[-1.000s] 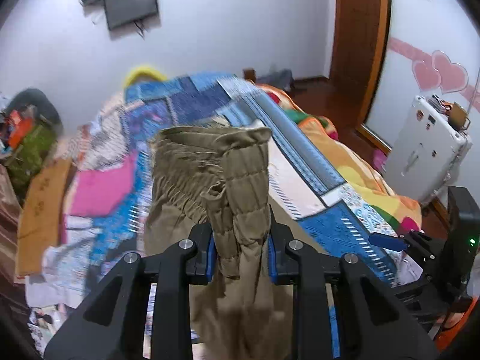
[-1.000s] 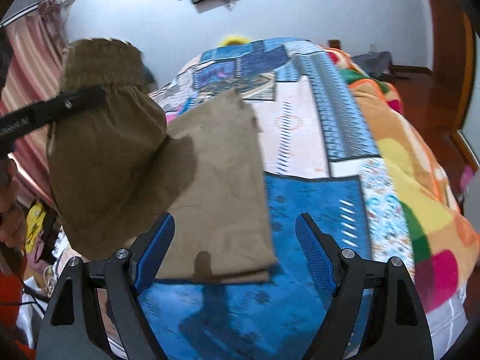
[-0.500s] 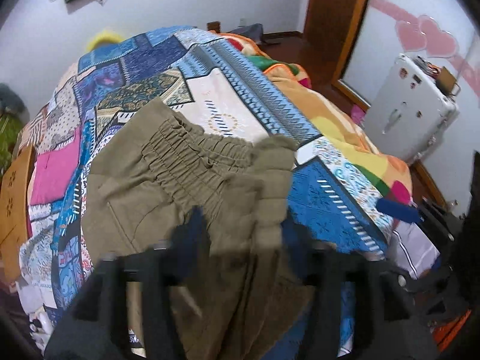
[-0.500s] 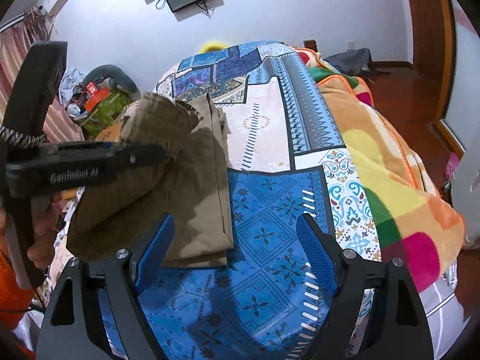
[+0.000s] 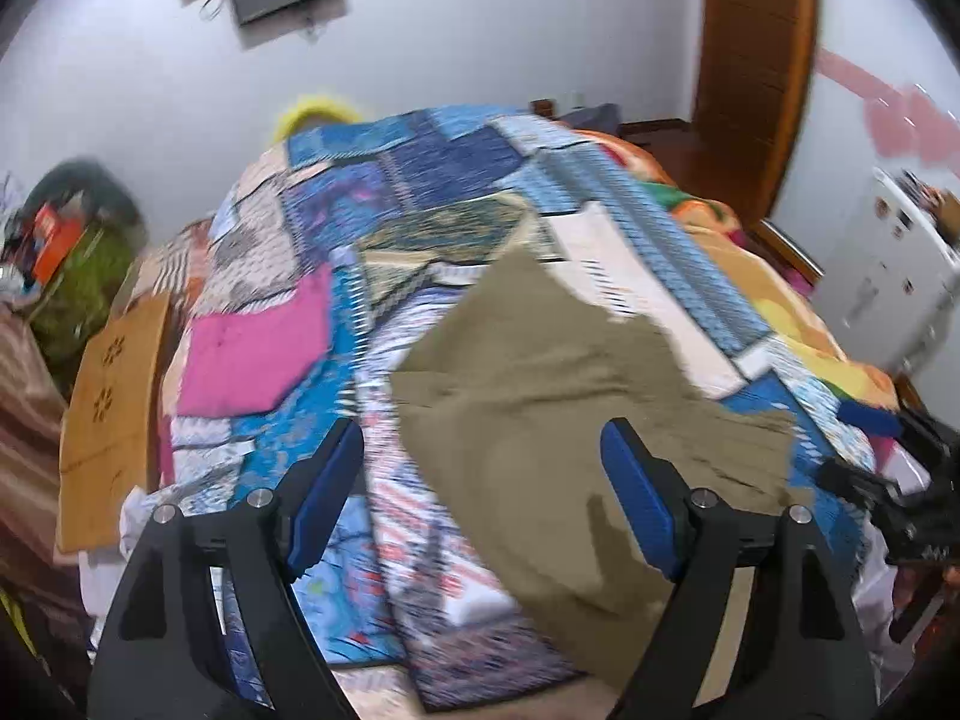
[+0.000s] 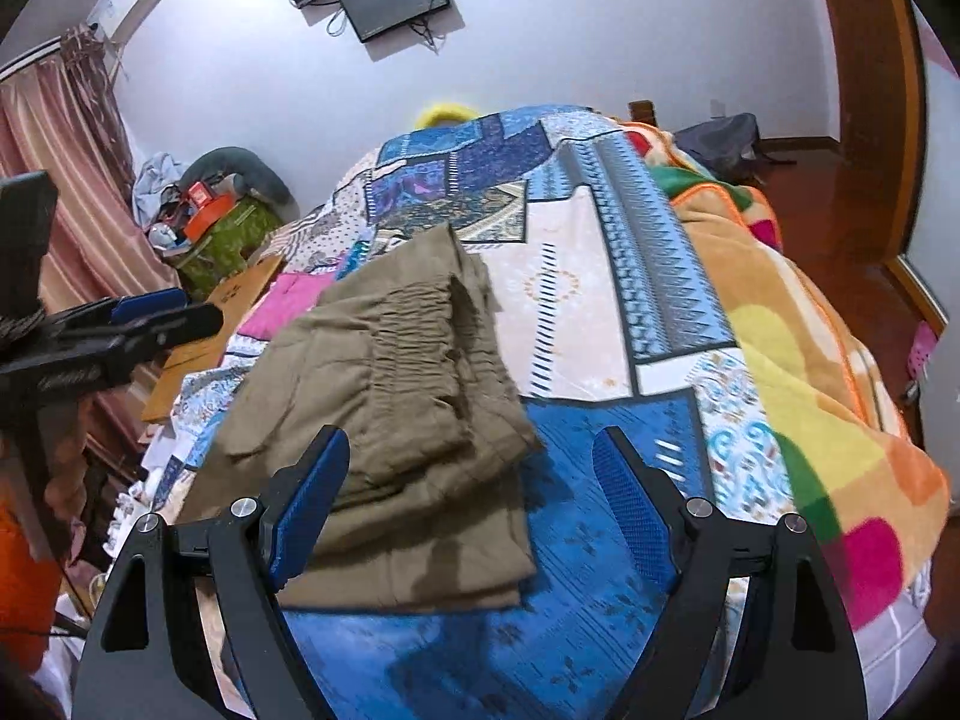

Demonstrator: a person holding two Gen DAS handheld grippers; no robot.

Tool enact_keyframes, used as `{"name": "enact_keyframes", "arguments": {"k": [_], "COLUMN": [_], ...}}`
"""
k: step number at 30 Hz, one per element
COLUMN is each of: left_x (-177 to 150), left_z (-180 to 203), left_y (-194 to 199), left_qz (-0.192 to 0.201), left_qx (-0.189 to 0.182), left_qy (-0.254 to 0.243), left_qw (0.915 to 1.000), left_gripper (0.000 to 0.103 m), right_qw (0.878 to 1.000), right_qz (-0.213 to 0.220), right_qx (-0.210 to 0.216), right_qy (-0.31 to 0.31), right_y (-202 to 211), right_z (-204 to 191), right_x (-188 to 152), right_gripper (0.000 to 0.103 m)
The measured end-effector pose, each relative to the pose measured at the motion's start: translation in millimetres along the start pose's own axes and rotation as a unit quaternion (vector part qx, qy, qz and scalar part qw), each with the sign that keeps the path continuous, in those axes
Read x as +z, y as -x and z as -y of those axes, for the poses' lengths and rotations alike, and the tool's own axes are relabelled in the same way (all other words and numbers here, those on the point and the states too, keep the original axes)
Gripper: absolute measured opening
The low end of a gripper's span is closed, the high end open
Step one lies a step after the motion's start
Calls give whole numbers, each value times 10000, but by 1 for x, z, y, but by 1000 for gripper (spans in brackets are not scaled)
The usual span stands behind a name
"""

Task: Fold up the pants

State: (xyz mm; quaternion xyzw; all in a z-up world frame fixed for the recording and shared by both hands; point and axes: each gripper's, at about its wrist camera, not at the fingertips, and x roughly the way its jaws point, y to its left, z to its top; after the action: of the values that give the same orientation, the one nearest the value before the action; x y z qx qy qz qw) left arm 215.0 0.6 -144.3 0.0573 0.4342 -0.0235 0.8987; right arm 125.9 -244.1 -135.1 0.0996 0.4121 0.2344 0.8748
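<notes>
Left claw (image 5: 480,498) jaws have just been opening, nothing between them; right claw (image 6: 468,504) released too, hovering over the folded olive-brown elastic-waist pants (image 6: 396,420) lying on the patchwork-quilted bed (image 6: 600,312). Fold looks laid down, though the left view is blurred. Next: smooth or regrip an edge. Orange fleece blanket (image 6: 810,360) lies beside, nothing blocks.
</notes>
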Motion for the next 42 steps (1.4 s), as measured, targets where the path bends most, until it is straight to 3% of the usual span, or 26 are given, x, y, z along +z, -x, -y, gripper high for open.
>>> {"name": "enact_keyframes", "arguments": {"k": [5, 9, 15, 20, 22, 33, 42], "left_x": [17, 29, 33, 19, 13, -35, -100], "left_z": [-48, -63, -57, -46, -49, -92, -97], "left_y": [-44, -86, -147, -180, -179, -131, -65], "left_qz": [-265, -515, -1052, -1368, -1231, -1197, -1169], "left_qx": [234, 214, -47, 37, 180, 640, 582], "left_qy": [248, 251, 91, -88, -68, 507, 916], "left_qw": [9991, 9981, 9944, 9905, 9922, 9895, 9872], "left_gripper": [81, 82, 82, 85, 92, 93, 93], "right_qw": [9997, 9984, 9971, 9969, 9970, 9984, 9994], "right_qz": [-261, -573, -730, -744, -746, -508, -247], "right_qx": [-8, -17, 129, 149, 118, -241, -108], "right_qy": [33, 5, -173, -217, -178, 47, 222], "right_y": [-29, -45, -51, -50, -51, -39, -16], "right_z": [-7, -5, 3, 3, 3, 0, -18], "right_x": [-4, -14, -25, -25, -23, -3, 0], "right_gripper": [81, 81, 81, 81, 81, 81, 81]}}
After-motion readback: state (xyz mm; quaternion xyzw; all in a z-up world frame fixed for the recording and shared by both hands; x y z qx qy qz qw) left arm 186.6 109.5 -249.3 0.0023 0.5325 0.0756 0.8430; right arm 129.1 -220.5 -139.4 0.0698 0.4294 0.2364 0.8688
